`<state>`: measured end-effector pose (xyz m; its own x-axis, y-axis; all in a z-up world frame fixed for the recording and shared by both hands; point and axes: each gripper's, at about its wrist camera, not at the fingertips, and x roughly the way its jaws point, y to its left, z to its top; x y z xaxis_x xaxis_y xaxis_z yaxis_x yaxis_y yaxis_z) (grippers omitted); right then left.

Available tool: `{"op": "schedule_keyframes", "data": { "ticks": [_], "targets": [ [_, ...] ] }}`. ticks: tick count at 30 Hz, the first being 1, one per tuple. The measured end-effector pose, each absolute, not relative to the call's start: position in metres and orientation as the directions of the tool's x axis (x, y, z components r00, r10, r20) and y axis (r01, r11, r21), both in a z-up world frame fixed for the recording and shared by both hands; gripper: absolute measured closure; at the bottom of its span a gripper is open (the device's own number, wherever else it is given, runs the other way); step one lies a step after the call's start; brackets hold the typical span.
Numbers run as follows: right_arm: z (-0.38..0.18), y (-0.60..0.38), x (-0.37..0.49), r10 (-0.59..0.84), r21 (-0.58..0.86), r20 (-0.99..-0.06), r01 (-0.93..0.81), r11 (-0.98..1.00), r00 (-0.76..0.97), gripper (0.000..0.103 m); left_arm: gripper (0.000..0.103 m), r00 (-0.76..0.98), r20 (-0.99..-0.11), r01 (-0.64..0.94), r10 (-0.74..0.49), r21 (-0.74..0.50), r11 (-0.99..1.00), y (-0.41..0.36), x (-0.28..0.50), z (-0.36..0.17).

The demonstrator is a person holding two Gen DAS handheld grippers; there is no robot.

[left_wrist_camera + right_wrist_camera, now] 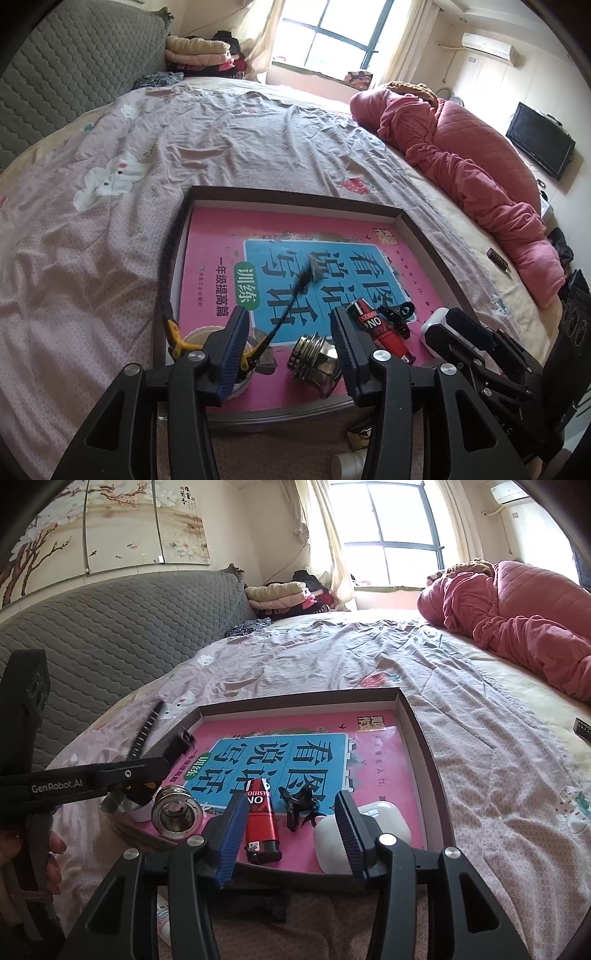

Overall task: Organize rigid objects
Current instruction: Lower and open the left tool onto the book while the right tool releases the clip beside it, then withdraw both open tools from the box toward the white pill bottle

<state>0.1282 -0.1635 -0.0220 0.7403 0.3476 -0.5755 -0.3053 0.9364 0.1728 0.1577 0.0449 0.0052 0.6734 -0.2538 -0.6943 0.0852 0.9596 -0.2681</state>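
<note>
While both jaws gape, lighter (261,821), metal cap (317,354), tray (424,236)

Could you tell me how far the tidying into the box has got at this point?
Done: the metal fitting, red lighter, black clip and white earbud case lie in the shallow box. In hand: nothing; the left gripper and right gripper are both open. Left: a white bottle and a dark bar outside it.

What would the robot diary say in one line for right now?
left gripper: open, above metal cap | right gripper: open, above red lighter | both items in box tray
</note>
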Motion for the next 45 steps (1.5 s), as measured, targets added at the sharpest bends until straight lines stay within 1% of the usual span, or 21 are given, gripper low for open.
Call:
{"op": "schedule_keyframes", "data": {
  "ticks": [2,6,14,18,21,36,45],
  "targets": [
    [-0.021,-0.164,0.128,0.342,0.169,-0.574,-0.301,0.938,0.744,0.051,0.050,0.677,-0.690,0.090,-0.256,-0.269,0.959,0.044,0.156,0.008],
    [-0.020,-0.165,0.128,0.338,0.167,-0.567,-0.297,0.940,0.751,0.049,0.045,0.681,-0.681,0.101,-0.268,-0.275,0.956,0.042,0.154,0.013],
    [-0.017,-0.167,0.126,0.329,0.154,-0.555,-0.295,0.943,0.764,0.047,0.041,0.686,-0.679,0.099,-0.262,-0.269,0.958,0.041,0.148,0.018],
    [-0.013,-0.169,0.122,0.321,0.148,-0.546,-0.288,0.946,0.774,0.043,0.034,0.695,-0.671,0.100,-0.258,-0.266,0.959,0.041,0.143,0.025],
    [-0.010,-0.172,0.119,0.316,0.151,-0.542,-0.279,0.948,0.779,0.042,0.032,0.701,-0.666,0.099,-0.255,-0.263,0.960,0.042,0.138,0.031],
    [0.007,-0.187,0.093,0.282,0.170,-0.519,-0.226,0.959,0.807,0.037,0.029,0.719,-0.650,0.096,-0.244,-0.254,0.962,0.043,0.105,0.055],
    [0.010,-0.193,0.075,0.281,0.193,-0.531,-0.209,0.959,0.799,0.036,0.029,0.726,-0.641,0.100,-0.248,-0.259,0.961,0.042,0.087,0.065]
  ]
}}
